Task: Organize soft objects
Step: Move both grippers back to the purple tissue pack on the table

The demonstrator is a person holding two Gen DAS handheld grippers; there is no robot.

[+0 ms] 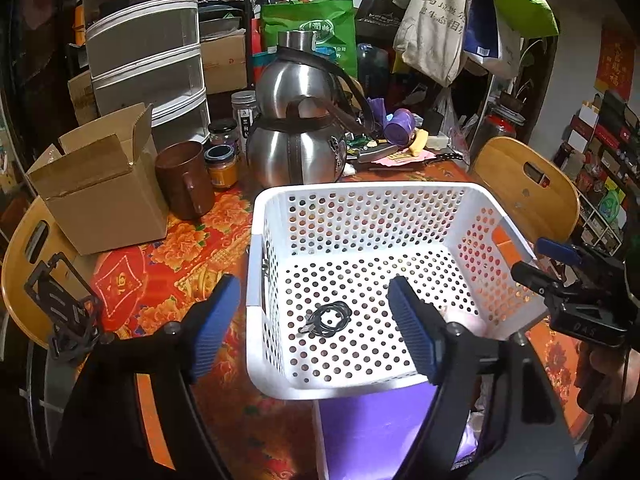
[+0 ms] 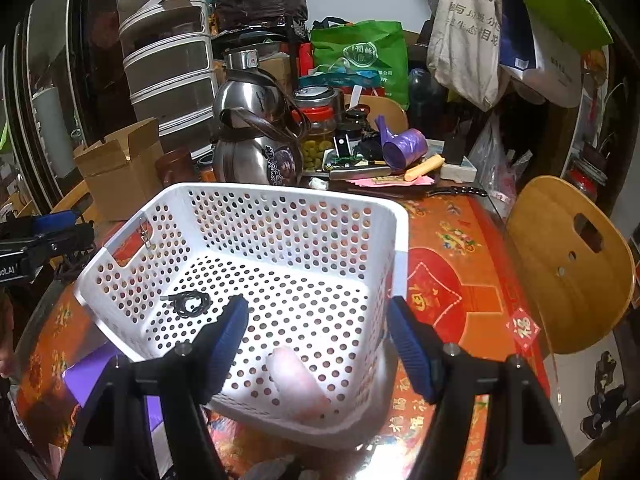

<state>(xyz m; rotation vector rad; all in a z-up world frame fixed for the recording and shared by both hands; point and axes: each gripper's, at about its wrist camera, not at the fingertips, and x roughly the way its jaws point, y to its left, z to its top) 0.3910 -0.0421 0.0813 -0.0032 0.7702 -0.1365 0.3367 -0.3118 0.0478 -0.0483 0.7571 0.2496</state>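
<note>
Table: round top under a red and orange floral cloth (image 1: 176,264); wooden chair backs (image 2: 568,264) stand at its left and right edges.
Far clutter: stacked clear drawers (image 1: 144,52), tote bags (image 1: 436,28) hanging at the far right, a green shopping bag (image 2: 360,52) behind the flask.
Basket: white perforated basket (image 1: 360,196) sits near the middle of the table, open top, closest thing to both cameras.
Flask: gourd-shaped steel flask (image 1: 296,120) with a brown strap stands just beyond the basket's far wall.
Cardboard box: open cardboard box (image 1: 100,184) at far left, flaps up, beside a brown mug (image 1: 186,178) and small jars.
Purple sheet: flat purple sheet (image 1: 372,432) lies on the cloth at the basket's near side, partly under it.
Left gripper: left gripper (image 1: 316,330) has jaws apart, nothing between the blue pads; it straddles the basket's near left wall, one finger outside, one over the floor.
Right gripper: right gripper (image 2: 320,352) has jaws apart, nothing clamped; left finger over the basket floor, right finger outside the near right corner.
Pink soft object: pale pink soft object (image 2: 296,384), blurred, lies on the basket floor in the near right corner, between the right fingers but apart from both pads.
Black cord: small coiled black cord (image 1: 328,318) lies on the basket floor toward the near left, apart from the pink object.
</note>
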